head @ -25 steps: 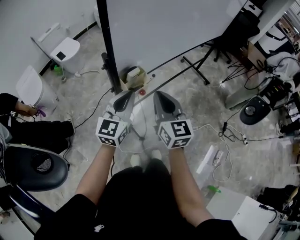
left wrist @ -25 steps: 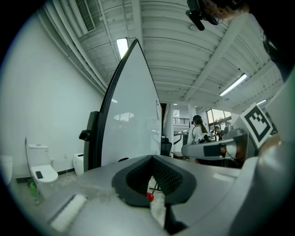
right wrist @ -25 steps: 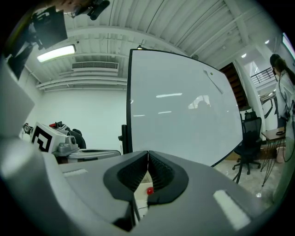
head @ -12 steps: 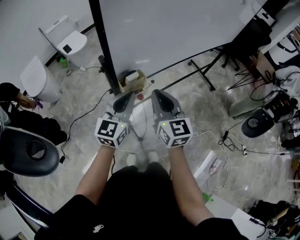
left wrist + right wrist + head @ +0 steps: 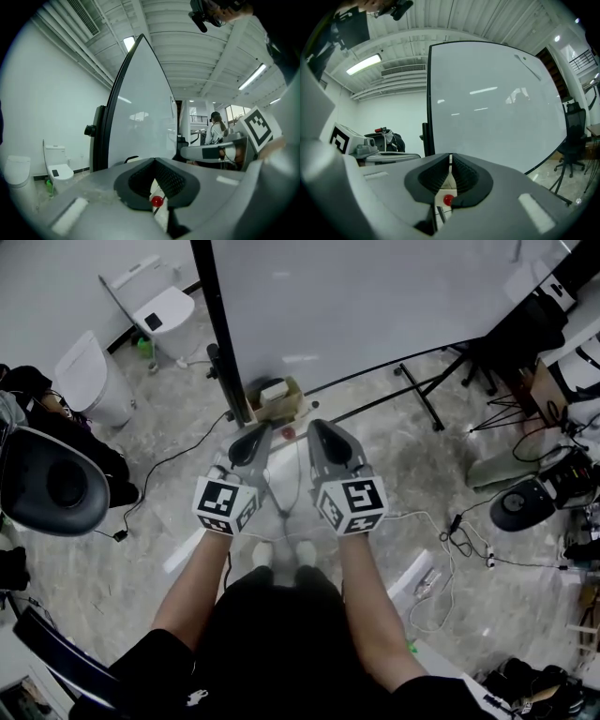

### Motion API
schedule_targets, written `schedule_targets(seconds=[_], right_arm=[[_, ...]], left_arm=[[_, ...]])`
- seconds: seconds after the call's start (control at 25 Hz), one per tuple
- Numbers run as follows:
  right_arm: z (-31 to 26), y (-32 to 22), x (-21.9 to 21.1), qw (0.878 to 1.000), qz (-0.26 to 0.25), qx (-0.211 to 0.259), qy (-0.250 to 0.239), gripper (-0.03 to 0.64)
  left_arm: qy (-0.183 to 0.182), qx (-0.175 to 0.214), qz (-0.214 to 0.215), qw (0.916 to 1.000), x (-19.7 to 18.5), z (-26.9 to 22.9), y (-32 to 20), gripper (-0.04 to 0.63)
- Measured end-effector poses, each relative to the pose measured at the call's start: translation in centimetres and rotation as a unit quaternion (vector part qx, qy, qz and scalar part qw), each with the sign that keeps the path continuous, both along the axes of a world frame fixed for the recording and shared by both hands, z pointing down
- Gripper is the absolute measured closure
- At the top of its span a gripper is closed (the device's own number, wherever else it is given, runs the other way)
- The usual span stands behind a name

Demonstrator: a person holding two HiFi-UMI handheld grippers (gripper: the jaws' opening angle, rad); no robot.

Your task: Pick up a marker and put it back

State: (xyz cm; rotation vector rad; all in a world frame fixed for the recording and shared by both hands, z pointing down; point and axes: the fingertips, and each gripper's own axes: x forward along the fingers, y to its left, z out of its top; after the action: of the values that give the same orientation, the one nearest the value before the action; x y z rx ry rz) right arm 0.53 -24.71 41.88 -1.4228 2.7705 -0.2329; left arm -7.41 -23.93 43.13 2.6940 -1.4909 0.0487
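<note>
right gripper (image 5: 450, 159): you held it level, aimed at the whiteboard (image 5: 497, 108). Its jaws had just been opening and stood only a narrow crack apart, with nothing between the pads.
left gripper (image 5: 153, 161): it was level beside the right one, with its tips together and its pads bare. It held nothing.
step: judged as the approach; the marker (image 5: 448, 200) was not yet picked up.
risk, jaw width: the crack in your right jaws looked too narrow for the barrel. Closing in like that would likely nudge the marker away rather than take it.
risk, aim: both grippers pointed level while the red end sat lower in both gripper views. Going straight ahead would probably have met the whiteboard or its black post (image 5: 220, 343) first.
risk, crowding: the cardboard box (image 5: 277, 401) stood just beside the marker. A jaw coming in wide could have caught its edge and dragged it.
marker, what showed: only a small round red end, probably the cap seen end-on. The barrel could not be made out, nor whether it rested on the floor or on a ledge.
marker versus grippers: in the head view it lay upper centre, just beyond the two tips and between them. In each gripper view it lay low centre, below the tips.
beyond: cables (image 5: 281, 507) ran across the floor under your hands.
</note>
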Motion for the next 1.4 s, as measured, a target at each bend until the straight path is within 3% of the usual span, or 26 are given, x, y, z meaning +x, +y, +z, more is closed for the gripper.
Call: schedule_targets(seconds=[0.16,0.36,0.76,1.24,1.4], right_arm=[[0.2,-0.4,-0.4,1.0,-0.009,0.001,0.007,0.589],[0.8,-1.7,-0.5,1.0,-0.008,0.002,0.026,0.515],[3.5,-4.6,0.2,0.999,-0.003,-0.024,0.046,0.46],[6.6,-6.8,-0.9,0.997,-0.024,-0.056,0.044,0.457],[7.0,-7.0,-1.1,0.997,-0.024,-0.063,0.044,0.522]], left_arm=[[0.0,0.001,-0.013,0.9999,-0.2,-0.1,-0.1,0.591],[-0.004,0.0,-0.028,0.9996,-0.7,0.4,-0.7,0.591],[-0.004,-0.015,-0.045,0.9988,-0.7,1.5,-2.3,0.591],[-0.005,-0.028,-0.075,0.9968,-2.0,2.8,-3.6,0.591],[-0.007,-0.03,-0.075,0.9967,-1.9,3.0,-3.6,0.591]])
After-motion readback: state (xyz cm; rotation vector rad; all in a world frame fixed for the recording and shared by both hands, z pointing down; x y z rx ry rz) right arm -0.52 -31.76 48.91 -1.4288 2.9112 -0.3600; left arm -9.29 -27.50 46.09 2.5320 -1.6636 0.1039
